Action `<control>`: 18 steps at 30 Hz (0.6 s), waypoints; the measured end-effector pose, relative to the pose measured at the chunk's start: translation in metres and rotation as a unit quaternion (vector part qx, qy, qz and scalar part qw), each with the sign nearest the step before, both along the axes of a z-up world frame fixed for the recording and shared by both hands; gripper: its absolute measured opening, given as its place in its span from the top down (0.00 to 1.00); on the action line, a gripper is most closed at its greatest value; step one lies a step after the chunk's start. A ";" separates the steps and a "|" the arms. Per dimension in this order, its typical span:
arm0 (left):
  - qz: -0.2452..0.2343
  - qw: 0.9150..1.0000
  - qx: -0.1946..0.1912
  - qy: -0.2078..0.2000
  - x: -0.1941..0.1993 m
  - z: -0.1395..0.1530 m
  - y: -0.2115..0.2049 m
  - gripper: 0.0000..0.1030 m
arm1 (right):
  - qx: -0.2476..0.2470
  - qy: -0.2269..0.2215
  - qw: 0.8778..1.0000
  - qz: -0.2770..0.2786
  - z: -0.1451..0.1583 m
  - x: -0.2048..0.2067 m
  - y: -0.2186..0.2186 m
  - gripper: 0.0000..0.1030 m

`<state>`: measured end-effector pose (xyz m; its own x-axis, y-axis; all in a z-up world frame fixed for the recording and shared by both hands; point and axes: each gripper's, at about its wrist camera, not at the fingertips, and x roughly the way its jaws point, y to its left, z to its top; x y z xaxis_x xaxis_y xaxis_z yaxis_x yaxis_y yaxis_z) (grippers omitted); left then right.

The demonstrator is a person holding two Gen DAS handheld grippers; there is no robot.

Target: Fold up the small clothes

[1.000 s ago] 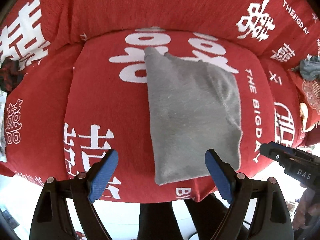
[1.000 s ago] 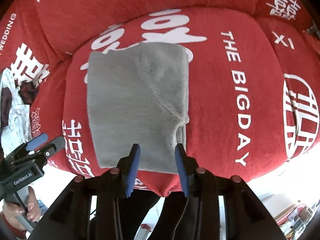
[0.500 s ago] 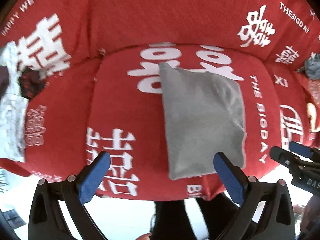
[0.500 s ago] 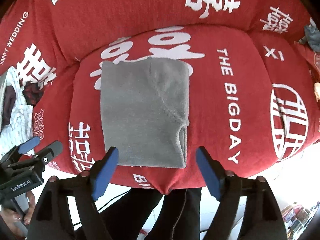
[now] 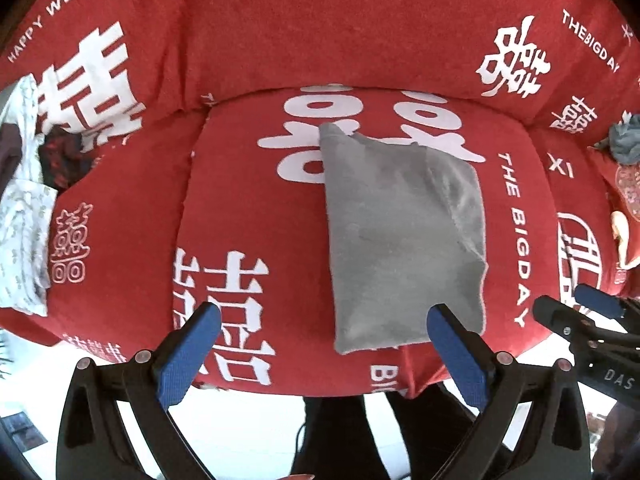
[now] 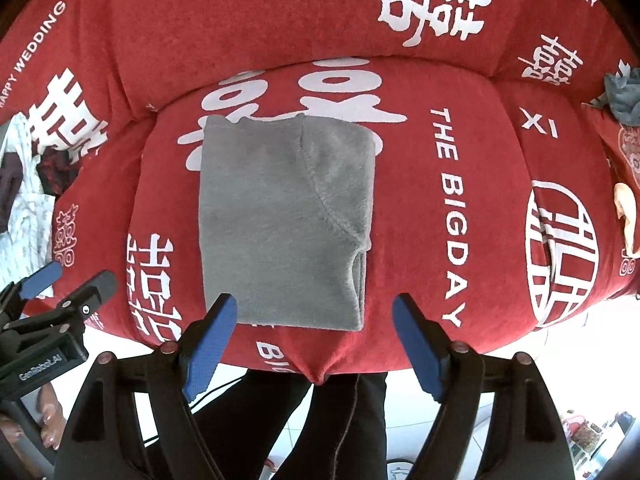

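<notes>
The small grey fleece garment [image 6: 280, 220] is lying flat on the front seat cushion of the red sofa cover with white printed lettering [image 6: 480, 200], already folded into a compact rectangle with a stitched seam curving across its top layer. Judging from that shape, this piece is looking done or one fold short; nothing is holding it.

The left gripper [image 5: 320, 336] is hovering in front of the cushion edge with blue pads spread wide, gripping nothing. The right gripper [image 6: 316, 324] is likewise sitting open, fingers flanking the garment's near edge without touching it.

More items seem to be waiting: a white patterned cloth with dark pieces [image 5: 24, 208] is piled at the far left of the sofa, and a crumpled grey-blue cloth [image 6: 624, 96] is sitting at the far right. Whether those are folded or pending, cannot tell.

Containers: no basket, box or bin is showing in either view.
</notes>
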<state>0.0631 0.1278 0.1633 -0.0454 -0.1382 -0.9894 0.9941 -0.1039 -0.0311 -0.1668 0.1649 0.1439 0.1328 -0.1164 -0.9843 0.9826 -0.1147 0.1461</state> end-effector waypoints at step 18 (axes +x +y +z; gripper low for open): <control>-0.008 0.999 0.038 -0.002 -0.003 -0.009 -0.003 0.00 | 0.001 0.005 1.000 -0.010 0.005 0.001 -0.003 0.20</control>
<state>0.0605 0.1252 0.1543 -0.0432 -0.0623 -0.9971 0.9924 -0.1177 -0.0357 -0.1662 0.1617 0.1492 0.1203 -0.1173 -0.9858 0.9816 -0.1340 0.1357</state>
